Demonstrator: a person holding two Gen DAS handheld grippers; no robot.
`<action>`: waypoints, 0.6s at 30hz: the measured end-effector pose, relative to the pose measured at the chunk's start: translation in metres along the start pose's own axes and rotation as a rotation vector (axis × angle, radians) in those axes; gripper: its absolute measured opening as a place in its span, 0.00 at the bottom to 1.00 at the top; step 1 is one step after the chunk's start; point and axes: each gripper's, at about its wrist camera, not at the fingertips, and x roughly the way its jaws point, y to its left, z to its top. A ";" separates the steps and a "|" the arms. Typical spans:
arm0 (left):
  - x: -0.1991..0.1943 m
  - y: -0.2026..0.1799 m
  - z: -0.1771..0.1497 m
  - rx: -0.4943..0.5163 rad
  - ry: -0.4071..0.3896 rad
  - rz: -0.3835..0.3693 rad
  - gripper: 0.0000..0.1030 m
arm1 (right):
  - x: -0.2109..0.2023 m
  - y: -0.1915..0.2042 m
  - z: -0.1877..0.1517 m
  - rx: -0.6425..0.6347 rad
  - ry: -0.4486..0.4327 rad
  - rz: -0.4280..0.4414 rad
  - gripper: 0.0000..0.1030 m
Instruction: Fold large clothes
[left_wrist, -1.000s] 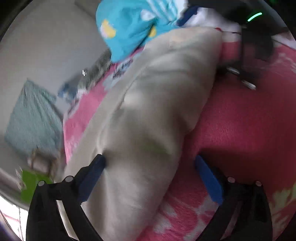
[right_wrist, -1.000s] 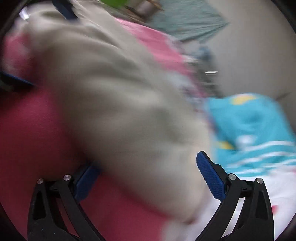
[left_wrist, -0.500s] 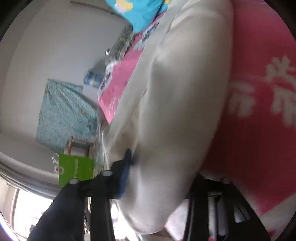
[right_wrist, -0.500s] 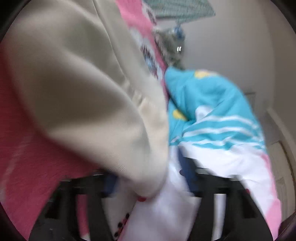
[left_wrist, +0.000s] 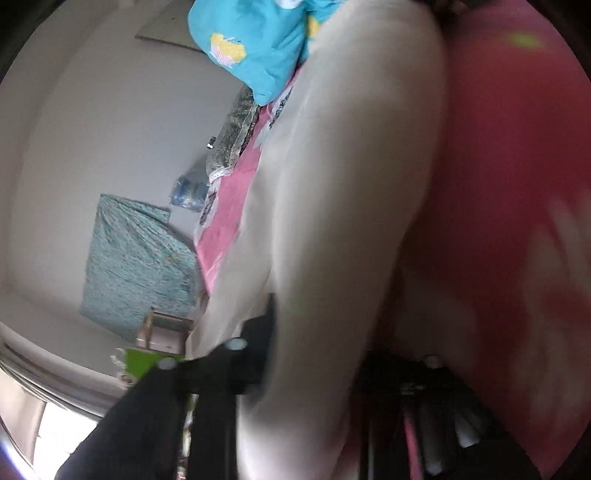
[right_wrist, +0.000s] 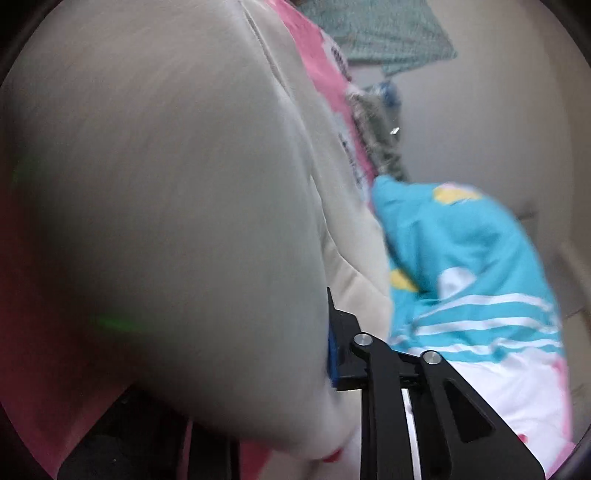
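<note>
Beige garment (left_wrist: 351, 206), bulky, lying lengthwise on a pink blanket (left_wrist: 509, 192) on the bed, each end pinched by a gripper whose jaws have just been closing on the cloth — left gripper (left_wrist: 317, 354), right gripper (right_wrist: 258, 354) — with turquoise patterned bedding (right_wrist: 461, 266) bunched beside it.

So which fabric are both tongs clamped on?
The plain beige garment, pinched by the left tongs and right tongs; not the turquoise printed cloth.
</note>
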 end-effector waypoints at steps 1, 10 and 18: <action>-0.012 0.003 -0.010 0.010 0.019 -0.001 0.18 | -0.009 -0.001 -0.002 0.003 0.004 0.016 0.17; -0.147 -0.017 -0.059 -0.087 0.145 -0.217 0.21 | -0.123 0.017 -0.063 0.007 0.058 0.318 0.31; -0.176 -0.021 -0.120 -0.255 0.451 -0.246 0.32 | -0.138 -0.048 -0.121 0.223 0.350 0.457 0.73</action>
